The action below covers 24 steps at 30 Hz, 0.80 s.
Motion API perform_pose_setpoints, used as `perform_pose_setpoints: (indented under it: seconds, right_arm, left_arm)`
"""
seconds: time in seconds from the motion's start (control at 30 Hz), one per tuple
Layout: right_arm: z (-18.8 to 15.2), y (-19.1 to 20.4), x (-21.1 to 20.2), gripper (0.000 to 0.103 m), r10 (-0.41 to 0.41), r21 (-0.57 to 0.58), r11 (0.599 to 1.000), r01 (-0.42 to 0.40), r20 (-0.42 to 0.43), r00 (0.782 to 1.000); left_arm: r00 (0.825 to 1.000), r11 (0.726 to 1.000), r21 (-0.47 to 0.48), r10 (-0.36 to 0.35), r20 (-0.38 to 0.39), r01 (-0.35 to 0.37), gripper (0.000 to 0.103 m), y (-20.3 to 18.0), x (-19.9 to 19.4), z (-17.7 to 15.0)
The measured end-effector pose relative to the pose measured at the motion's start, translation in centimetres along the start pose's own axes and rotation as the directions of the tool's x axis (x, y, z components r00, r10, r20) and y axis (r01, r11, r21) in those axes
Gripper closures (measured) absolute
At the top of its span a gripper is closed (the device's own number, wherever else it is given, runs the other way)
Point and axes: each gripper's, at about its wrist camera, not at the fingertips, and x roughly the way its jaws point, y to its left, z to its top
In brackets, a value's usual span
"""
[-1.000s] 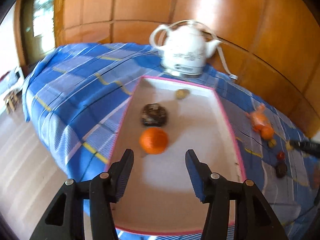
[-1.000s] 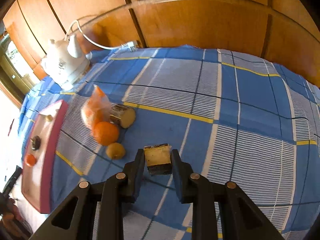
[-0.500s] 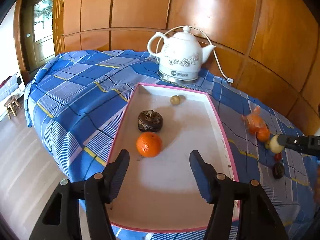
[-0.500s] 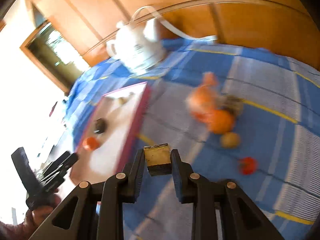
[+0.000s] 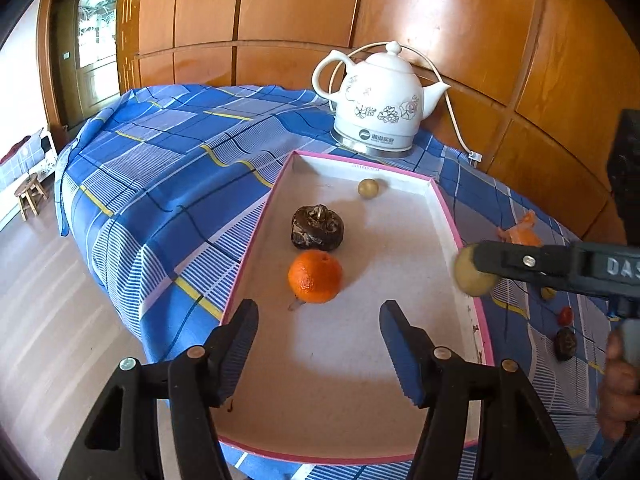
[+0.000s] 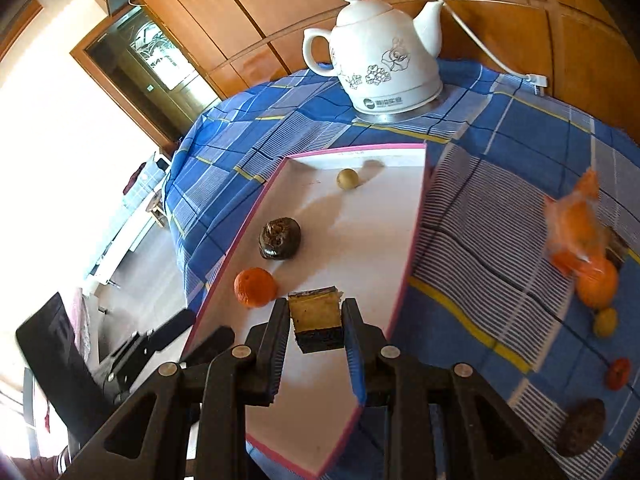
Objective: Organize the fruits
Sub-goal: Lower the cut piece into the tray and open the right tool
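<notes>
Pink-edged and white inside, the tray (image 5: pixel 448 208) holds a dark lumpy fruit (image 5: pixel 317 227), an orange (image 5: pixel 315 276) and a small yellowish fruit (image 5: pixel 367 188); the left gripper (image 5: pixel 318 326) hangs half-wide and bare above its near end. Letters "DAS" show on the right gripper (image 6: pixel 316 330), clamped over the tray on a cut fruit piece (image 6: pixel 318 318), pale yellow with dark rind.

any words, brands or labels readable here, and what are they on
"DAS": white letters on the right gripper arm, cut off at the picture's edge, left wrist view.
White kettle base: a round logo followed by small characters, too small to read in either view.
Pink-edged tray far rim: a faint printed mark, too small to read.
No other text shows.
</notes>
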Motion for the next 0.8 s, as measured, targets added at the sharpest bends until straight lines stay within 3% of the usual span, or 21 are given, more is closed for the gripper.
perform_pose_setpoints:
  seconds: [0.37,0.8]
  right_arm:
    - [-1.3,-2.0,-0.5,0.074,-0.029,0.046,0.999,0.029,-0.003,1.000]
    - [-3.6,-4.6,-5.1,0.072,-0.224,-0.071,0.972,0.224,0.009,0.975]
  left_arm:
    - [1.000,1.000,0.017,-0.013,0.001,0.013,0.039,-0.6,-0.2,-0.3]
    - [0.998,0.996,0.070,-0.059,0.008,0.058,0.039,-2.2,-0.8,-0.6]
